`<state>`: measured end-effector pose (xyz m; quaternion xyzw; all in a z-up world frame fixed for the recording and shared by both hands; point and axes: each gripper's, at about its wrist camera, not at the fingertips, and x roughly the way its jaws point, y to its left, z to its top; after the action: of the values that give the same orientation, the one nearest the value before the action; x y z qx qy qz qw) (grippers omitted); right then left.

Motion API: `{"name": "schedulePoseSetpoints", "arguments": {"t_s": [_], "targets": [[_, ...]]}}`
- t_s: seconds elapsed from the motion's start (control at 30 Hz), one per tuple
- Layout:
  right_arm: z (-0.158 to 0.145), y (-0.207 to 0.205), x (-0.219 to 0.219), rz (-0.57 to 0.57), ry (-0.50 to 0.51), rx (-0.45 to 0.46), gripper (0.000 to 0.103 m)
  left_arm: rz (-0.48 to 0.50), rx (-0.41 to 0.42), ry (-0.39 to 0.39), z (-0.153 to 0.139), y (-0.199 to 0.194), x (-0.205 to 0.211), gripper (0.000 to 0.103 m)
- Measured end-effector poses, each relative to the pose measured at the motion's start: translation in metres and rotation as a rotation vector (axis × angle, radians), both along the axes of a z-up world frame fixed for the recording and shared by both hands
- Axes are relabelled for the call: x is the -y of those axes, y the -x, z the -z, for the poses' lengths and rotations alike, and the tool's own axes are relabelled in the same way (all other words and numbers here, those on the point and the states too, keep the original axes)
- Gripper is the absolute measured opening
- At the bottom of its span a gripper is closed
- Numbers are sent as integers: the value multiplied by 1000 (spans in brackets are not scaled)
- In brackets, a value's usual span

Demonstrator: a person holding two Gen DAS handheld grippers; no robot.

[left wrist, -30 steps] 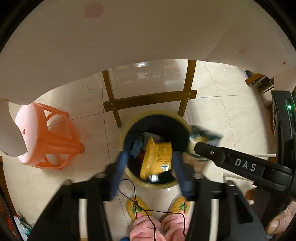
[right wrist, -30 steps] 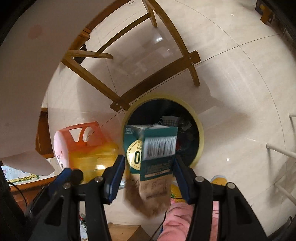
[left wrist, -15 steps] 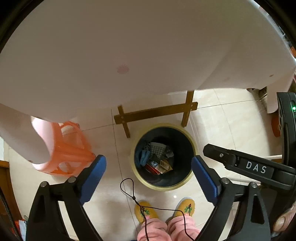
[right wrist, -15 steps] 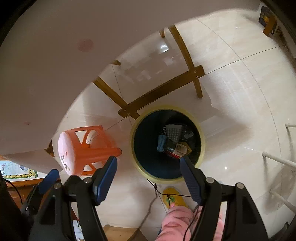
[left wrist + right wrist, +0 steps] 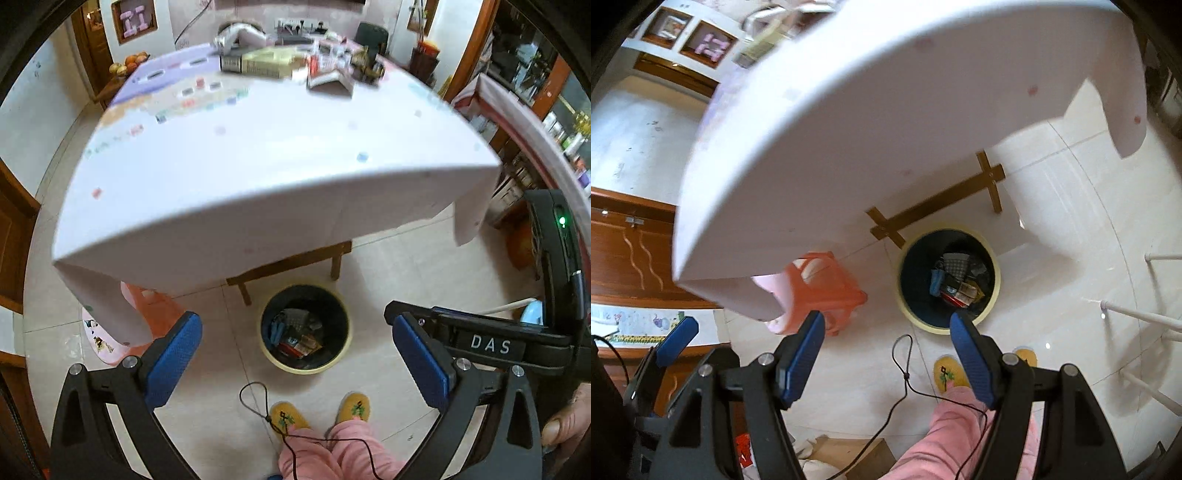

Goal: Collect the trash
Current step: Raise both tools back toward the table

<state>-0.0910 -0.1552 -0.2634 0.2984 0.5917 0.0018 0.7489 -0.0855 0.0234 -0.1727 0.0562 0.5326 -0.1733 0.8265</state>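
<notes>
Now above the yellow-rimmed bin (image 5: 306,328), left gripper (image 5: 295,354) and right gripper (image 5: 886,354) both spread wide and empty; trash (image 5: 295,334) inside the bin, probably light, crushable wrappers and cartons, best pinched by flat edges.

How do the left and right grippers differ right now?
The left gripper has its jaws spread wider than the right gripper; both have just been opening. The left frames the whole trash bin between its pads; the right's pads sit beside and below it. Both are empty and angled down at the floor.
</notes>
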Motion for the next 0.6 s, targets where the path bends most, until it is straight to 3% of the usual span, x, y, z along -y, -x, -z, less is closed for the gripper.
{"name": "schedulePoseSetpoints", "arguments": {"t_s": [0.3, 0.6], "targets": [[-93, 10, -13, -54, 56, 102, 71, -6, 64, 101, -86, 5, -24, 102], [-187, 8, -12, -48, 198, 273, 71, 53, 228, 157, -163, -2, -24, 102]]}}
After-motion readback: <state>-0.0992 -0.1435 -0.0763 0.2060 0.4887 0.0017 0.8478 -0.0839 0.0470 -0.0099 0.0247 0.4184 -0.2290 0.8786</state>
